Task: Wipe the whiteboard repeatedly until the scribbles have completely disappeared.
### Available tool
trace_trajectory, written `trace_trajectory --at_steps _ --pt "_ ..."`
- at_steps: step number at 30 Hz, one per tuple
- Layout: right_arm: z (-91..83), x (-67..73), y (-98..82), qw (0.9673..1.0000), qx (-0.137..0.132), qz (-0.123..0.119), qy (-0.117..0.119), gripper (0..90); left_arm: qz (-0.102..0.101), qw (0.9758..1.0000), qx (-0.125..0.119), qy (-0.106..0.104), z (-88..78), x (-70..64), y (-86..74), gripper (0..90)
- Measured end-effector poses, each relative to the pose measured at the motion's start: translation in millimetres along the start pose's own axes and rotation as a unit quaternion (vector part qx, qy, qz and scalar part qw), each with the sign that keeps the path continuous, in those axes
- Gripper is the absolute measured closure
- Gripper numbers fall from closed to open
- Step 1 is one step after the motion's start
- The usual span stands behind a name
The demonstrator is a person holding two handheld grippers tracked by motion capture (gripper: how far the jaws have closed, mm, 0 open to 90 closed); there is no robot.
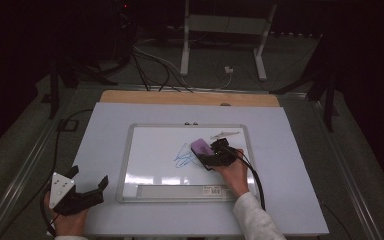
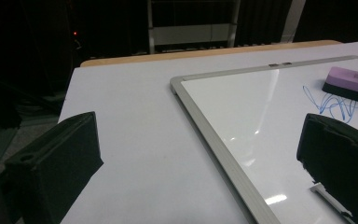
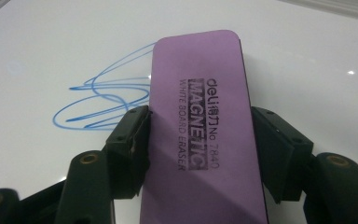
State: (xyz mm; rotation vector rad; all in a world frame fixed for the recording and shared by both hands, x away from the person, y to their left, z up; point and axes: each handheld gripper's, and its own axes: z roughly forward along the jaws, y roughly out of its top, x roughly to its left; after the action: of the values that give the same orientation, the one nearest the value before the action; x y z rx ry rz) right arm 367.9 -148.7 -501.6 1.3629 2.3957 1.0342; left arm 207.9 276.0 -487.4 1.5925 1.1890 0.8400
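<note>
A purple whiteboard eraser (image 3: 200, 126) lies on the whiteboard (image 1: 155, 145), beside a blue scribble (image 3: 102, 100). My right gripper (image 1: 215, 152) is shut on the eraser, one black pad pressed on each long side. From above, the eraser (image 1: 201, 147) sits just right of the blue scribble (image 1: 185, 157). My left gripper (image 1: 87, 182) rests off the board at the table's front left, its jaws wide apart with nothing between them. In the left gripper view the eraser (image 2: 349, 84) and the scribble (image 2: 335, 102) lie far to the right.
A pale marker (image 1: 225, 134) lies on the whiteboard behind the eraser. The board's pen tray (image 1: 180, 190) runs along its near edge. The white table (image 1: 280, 145) ends in a wooden strip (image 1: 190, 98) at the back. Cables and a stand's legs (image 1: 220, 50) lie on the floor beyond.
</note>
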Motion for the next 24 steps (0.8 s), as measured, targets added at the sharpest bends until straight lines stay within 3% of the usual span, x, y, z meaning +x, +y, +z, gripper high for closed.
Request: trace_trajectory --at_steps 7,10,11,14,18,20,22,24 --pt "-2.0 15.7 -4.6 0.9994 0.011 -0.023 0.024 40.9 0.001 1.0 0.0 -0.001 -0.1 -0.6 0.7 0.4" --pt "-2.8 18.2 -5.4 0.9994 0.013 -0.025 0.022 41.0 0.002 1.0 0.001 -0.001 -0.1 -0.7 0.5 0.4" --pt "-3.0 17.2 -5.0 0.9995 0.013 -0.024 0.018 41.0 0.002 1.0 0.001 -0.001 -0.3 -0.6 0.4 0.4" --pt "-4.6 12.1 -2.9 0.9994 0.006 -0.022 -0.027 41.0 -0.001 1.0 -0.001 0.0 -0.8 0.1 0.5 0.4" --pt "-7.3 -8.8 -1.1 0.9974 -0.001 0.017 -0.071 41.0 -0.001 1.0 -0.001 -0.001 -0.6 0.3 0.4 0.4" --pt "-7.8 -13.7 -1.4 0.9972 -0.002 0.033 -0.067 41.0 0.0 1.0 0.0 -0.001 -0.1 0.0 0.4 0.4" --pt "-7.8 -9.8 -1.6 0.9967 -0.003 0.024 -0.077 41.0 0.001 1.0 0.001 -0.001 0.4 -0.3 0.2 0.4" --pt "-7.5 -4.5 -1.4 0.9974 0.002 0.015 -0.07 41.0 0.001 1.0 0.002 -0.001 0.7 -0.5 0.3 0.4"
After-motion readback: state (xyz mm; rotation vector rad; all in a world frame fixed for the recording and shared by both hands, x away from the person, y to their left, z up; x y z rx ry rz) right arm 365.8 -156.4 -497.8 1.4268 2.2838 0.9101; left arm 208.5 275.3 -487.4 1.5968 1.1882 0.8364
